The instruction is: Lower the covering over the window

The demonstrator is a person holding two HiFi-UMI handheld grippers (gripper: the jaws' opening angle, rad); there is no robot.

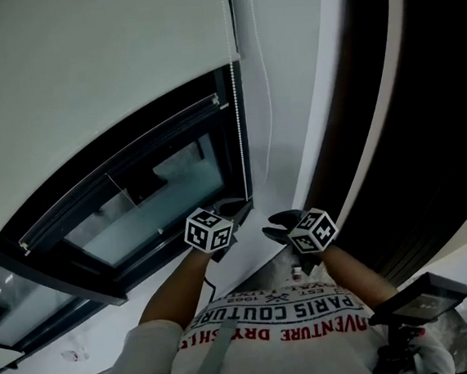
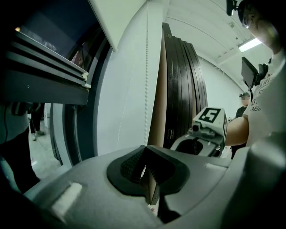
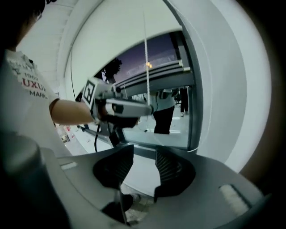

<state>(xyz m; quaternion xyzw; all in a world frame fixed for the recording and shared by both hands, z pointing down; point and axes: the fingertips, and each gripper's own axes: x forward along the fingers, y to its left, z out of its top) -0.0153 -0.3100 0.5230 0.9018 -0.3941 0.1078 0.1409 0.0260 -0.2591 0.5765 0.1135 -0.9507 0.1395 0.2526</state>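
Note:
The white roller blind point(image 1: 84, 89) covers the upper part of the dark-framed window point(image 1: 145, 207); its bottom edge hangs partway down the glass. A white bead chain point(image 1: 239, 132) hangs along the window's right side. My left gripper point(image 1: 240, 210) is at the chain's lower end. In the left gripper view, my left gripper point(image 2: 145, 169) is shut on the bead chain point(image 2: 146, 89), with beads showing between the pads. My right gripper point(image 1: 271, 223) is just right of it, apart from the chain. In the right gripper view, my right gripper point(image 3: 144, 165) is open and empty, facing the left gripper point(image 3: 120, 107).
A white wall strip point(image 1: 290, 94) and a thin second cord point(image 1: 265, 72) lie right of the chain. Dark upright panels point(image 1: 408, 124) stand further right. A black device on a mount point(image 1: 417, 300) sits at my lower right. A person point(image 3: 163, 112) shows through the glass.

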